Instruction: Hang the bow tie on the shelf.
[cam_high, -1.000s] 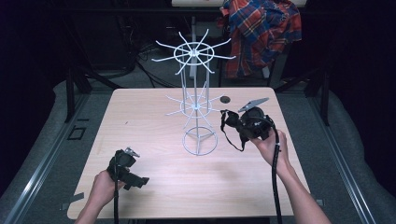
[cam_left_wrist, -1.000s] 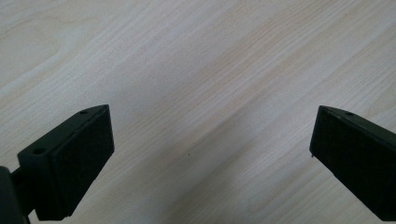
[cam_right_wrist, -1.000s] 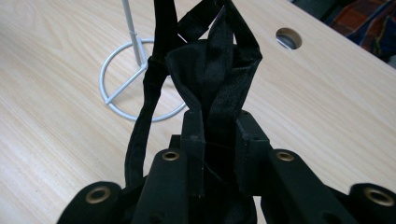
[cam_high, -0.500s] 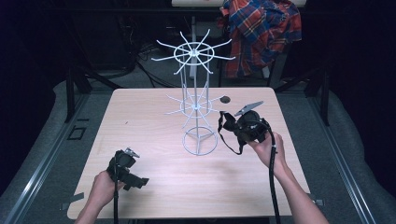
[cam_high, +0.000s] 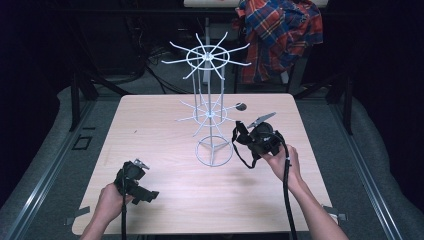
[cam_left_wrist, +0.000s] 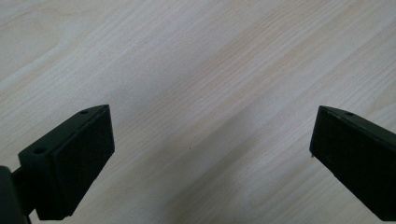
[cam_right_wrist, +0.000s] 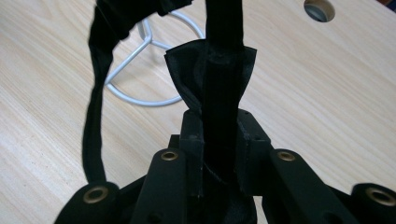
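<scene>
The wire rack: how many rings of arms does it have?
2. The upper ring sits at the top of the wire rack; the lower ring is halfway down, above the table.

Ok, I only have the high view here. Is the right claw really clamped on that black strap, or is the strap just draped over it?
Observer: It's clamped. In the right gripper view the right claw has its jaws shut on the black strap, which runs up between them.
Operator: And the rest of the strap?
Observer: A loop of it hangs at the left of that view, in front of the white wire stand's base ring.
Operator: Is the left claw holding anything?
Observer: No. The left gripper view shows the left claw open, with only bare table between its jaws.
</scene>
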